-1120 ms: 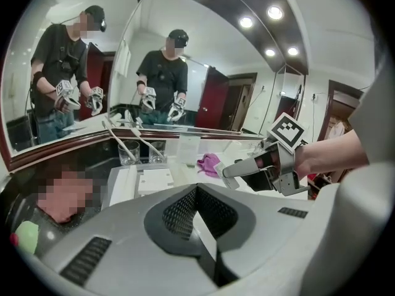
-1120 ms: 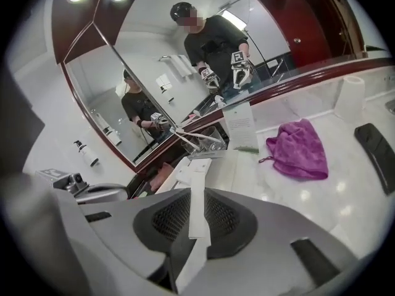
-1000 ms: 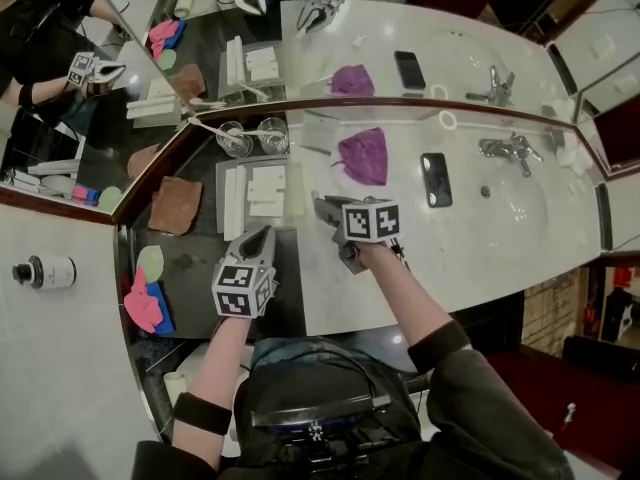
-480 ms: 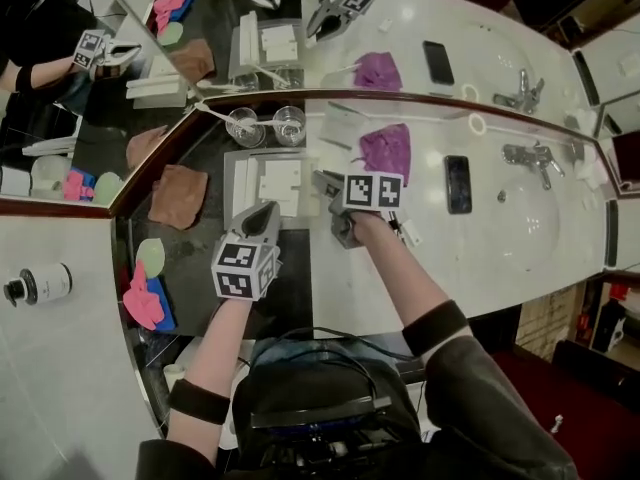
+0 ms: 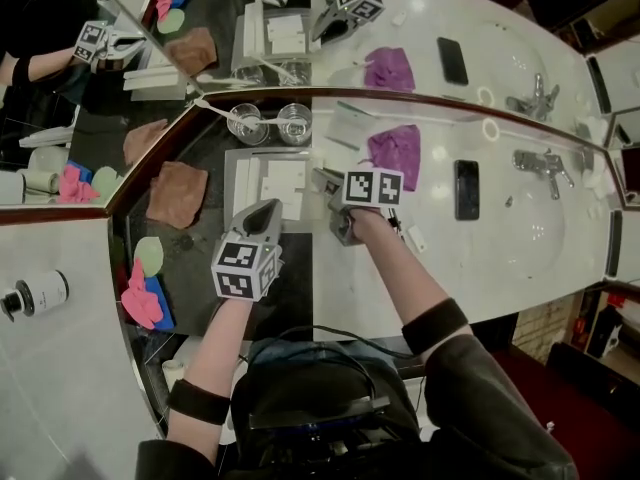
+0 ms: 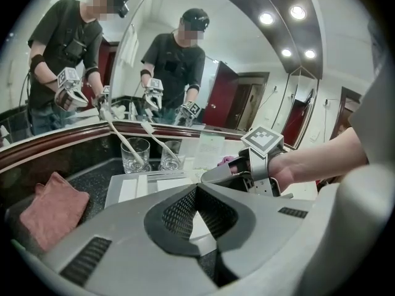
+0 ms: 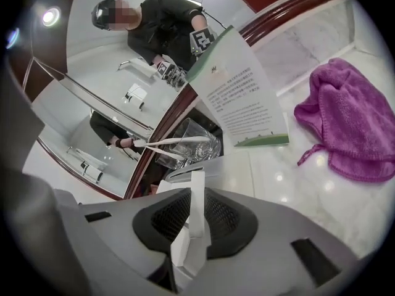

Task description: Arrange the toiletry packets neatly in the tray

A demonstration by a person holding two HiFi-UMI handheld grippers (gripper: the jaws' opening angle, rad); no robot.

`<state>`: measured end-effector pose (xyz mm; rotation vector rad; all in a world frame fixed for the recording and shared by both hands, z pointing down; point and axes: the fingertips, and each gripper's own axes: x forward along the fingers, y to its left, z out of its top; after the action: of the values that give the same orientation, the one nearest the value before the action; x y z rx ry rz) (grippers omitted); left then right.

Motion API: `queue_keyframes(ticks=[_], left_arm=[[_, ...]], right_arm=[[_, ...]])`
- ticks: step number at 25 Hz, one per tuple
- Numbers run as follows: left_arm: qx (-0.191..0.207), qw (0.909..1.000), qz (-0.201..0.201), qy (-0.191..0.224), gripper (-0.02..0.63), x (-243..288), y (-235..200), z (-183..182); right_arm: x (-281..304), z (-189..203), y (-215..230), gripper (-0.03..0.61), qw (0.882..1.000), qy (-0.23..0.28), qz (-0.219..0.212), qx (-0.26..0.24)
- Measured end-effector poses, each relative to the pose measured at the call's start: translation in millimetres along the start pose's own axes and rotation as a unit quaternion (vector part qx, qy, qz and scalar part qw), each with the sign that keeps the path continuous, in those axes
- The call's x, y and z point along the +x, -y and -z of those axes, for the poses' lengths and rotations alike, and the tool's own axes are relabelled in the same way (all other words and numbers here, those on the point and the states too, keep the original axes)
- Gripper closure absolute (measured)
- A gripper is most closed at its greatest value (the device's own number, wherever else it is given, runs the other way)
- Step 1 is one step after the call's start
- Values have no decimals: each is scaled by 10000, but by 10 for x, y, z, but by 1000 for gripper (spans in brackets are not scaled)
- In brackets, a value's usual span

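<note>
Clamping right gripper (image 5: 325,183): pinches thin white paper toiletry packet (image 7: 196,209) at pale rectangular tray (image 5: 231,173) edge
Left gripper (image 6: 197,190): jaws together, empty

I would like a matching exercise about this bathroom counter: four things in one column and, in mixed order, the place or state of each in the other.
1. left claw
2. right claw
3. purple cloth
4. brown cloth

A. on the white marble
B. shut, empty
C. on the dark counter, left of the tray
D. shut on a white packet

Pairs: 1-B, 2-D, 3-A, 4-C
</note>
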<state>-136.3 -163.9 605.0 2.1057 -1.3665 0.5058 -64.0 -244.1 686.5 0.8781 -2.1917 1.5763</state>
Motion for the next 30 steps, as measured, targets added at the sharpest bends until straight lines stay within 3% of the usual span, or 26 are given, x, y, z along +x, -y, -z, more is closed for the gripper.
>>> queue_keyframes(ticks=[12,23,30], left_arm=[[-21,10000,24,-33,612,54,25,-10],[-9,10000,65,14,612,6,81,-13],[27,9999,71,97,612,-89,124,-34]], right_arm=[[35,-38,60,468,9995,-71,217,-211],[-65,-77,117,405,9934,-134,732,-868],[-195,-124,-12,403,9929,16,703,-959]])
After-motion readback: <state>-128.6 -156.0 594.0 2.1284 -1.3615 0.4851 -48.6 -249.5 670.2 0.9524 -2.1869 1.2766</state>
